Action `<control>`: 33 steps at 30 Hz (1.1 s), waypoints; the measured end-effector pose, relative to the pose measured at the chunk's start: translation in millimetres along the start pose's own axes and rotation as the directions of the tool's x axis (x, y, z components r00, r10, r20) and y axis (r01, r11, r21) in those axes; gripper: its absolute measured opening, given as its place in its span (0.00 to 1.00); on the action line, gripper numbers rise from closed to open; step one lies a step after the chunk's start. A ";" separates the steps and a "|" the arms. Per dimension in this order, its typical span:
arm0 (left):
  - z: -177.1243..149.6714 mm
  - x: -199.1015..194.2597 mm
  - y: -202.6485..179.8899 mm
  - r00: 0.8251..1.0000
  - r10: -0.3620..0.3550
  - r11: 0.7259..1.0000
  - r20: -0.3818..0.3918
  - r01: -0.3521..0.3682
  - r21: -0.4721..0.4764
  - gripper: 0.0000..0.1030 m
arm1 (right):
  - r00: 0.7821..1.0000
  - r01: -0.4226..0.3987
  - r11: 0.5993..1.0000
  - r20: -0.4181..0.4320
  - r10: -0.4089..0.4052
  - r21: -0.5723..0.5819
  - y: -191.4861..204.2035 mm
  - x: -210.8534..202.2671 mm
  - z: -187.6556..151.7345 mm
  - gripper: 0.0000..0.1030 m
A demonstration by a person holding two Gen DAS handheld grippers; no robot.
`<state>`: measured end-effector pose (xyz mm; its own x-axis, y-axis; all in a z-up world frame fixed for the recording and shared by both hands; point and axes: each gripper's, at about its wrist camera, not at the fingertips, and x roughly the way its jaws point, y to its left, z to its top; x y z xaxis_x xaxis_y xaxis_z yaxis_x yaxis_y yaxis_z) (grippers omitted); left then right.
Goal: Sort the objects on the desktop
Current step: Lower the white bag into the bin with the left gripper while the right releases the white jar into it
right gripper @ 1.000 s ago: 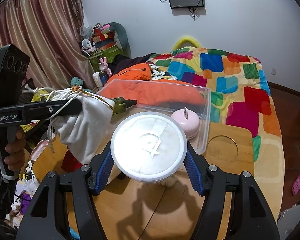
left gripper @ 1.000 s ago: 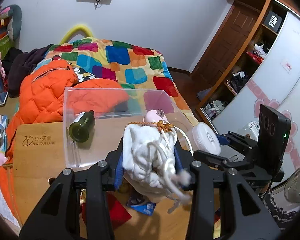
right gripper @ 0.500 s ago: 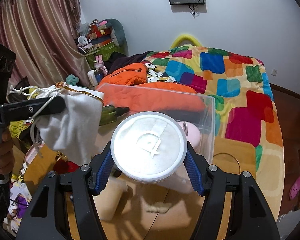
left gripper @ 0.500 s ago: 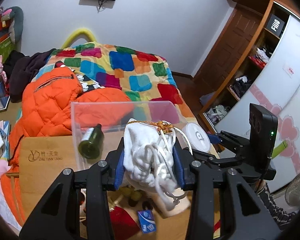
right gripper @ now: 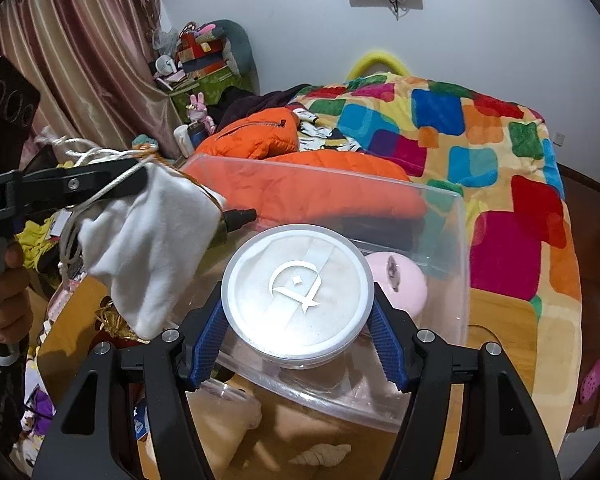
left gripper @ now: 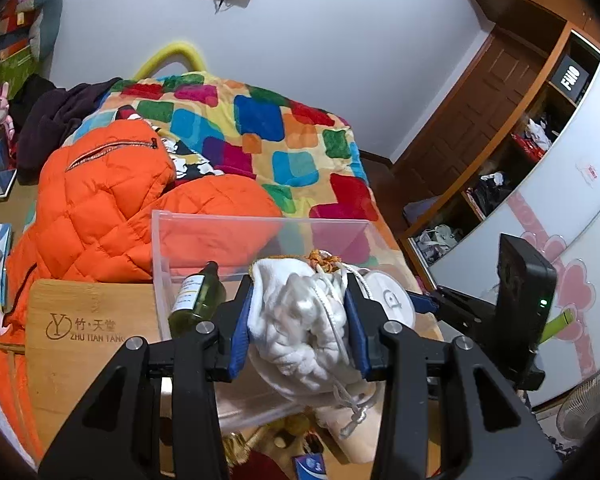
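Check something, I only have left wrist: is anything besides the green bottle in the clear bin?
Observer: Yes. Right wrist shows a pink round item in the clear bin; the white pouch blocks it for you.
Operator: Is the right gripper actually clamped on the white round container?
Observer: Yes, the right gripper is shut on the white round container, blue pads on both sides.
Operator: Anything loose on the table near it?
Observer: A seashell lies on the table, on the camera side of the bin.

Your left gripper (left gripper: 300,334) is clamped on the white pouch (left gripper: 300,320), held up at left; your right gripper (right gripper: 298,330) grips the round case (right gripper: 298,292), level, near centre
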<state>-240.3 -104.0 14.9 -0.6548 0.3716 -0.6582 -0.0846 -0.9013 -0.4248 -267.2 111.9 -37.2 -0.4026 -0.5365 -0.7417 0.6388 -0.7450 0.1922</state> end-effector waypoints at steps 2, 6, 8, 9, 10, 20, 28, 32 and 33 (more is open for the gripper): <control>-0.2 8.6 6.2 1.000 0.024 1.000 -0.015 -0.024 -0.006 0.40 | 1.000 0.003 1.000 -0.009 -0.003 -0.008 1.0 3.7 -0.2 0.60; -5.9 22.3 16.0 0.997 0.053 0.999 -0.049 -0.054 -0.005 0.40 | 1.000 0.001 1.000 -0.023 -0.001 -0.010 1.4 9.9 -1.5 0.60; -11.0 28.2 17.9 0.996 0.071 0.997 -0.062 -0.071 0.006 0.40 | 1.000 0.001 1.000 -0.029 -0.001 -0.012 1.9 12.6 -2.8 0.60; -13.4 30.5 18.4 0.995 0.078 0.997 -0.063 -0.077 0.013 0.40 | 0.999 0.002 1.000 -0.033 -0.003 -0.014 2.3 14.0 -3.2 0.60; -15.2 30.0 17.8 0.995 0.083 0.996 -0.053 -0.082 0.022 0.40 | 1.000 0.005 1.000 -0.031 -0.005 -0.015 2.5 14.8 -3.0 0.60; -19.9 28.6 9.7 0.985 0.169 0.979 -0.018 -0.166 0.114 0.40 | 0.999 0.013 1.000 -0.041 -0.014 -0.019 6.1 19.7 -0.1 0.60; -18.9 25.7 7.8 0.978 0.210 0.968 0.000 -0.208 0.137 0.46 | 0.998 0.040 0.999 -0.043 -0.041 -0.034 9.1 20.6 2.2 0.60; -20.0 21.9 4.9 0.972 0.236 0.959 0.015 -0.236 0.155 0.51 | 0.998 0.047 0.998 -0.041 -0.049 -0.036 9.1 20.0 1.6 0.61; -20.4 20.5 4.2 0.971 0.237 0.958 0.017 -0.237 0.159 0.52 | 0.998 0.048 0.998 -0.041 -0.050 -0.034 8.8 19.6 1.5 0.61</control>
<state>-238.7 -95.7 -13.1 -0.6686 0.1432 -0.7297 -0.0452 -0.9873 -0.1523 -270.5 94.2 -49.0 -0.4065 -0.4821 -0.7761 0.6407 -0.7560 0.1341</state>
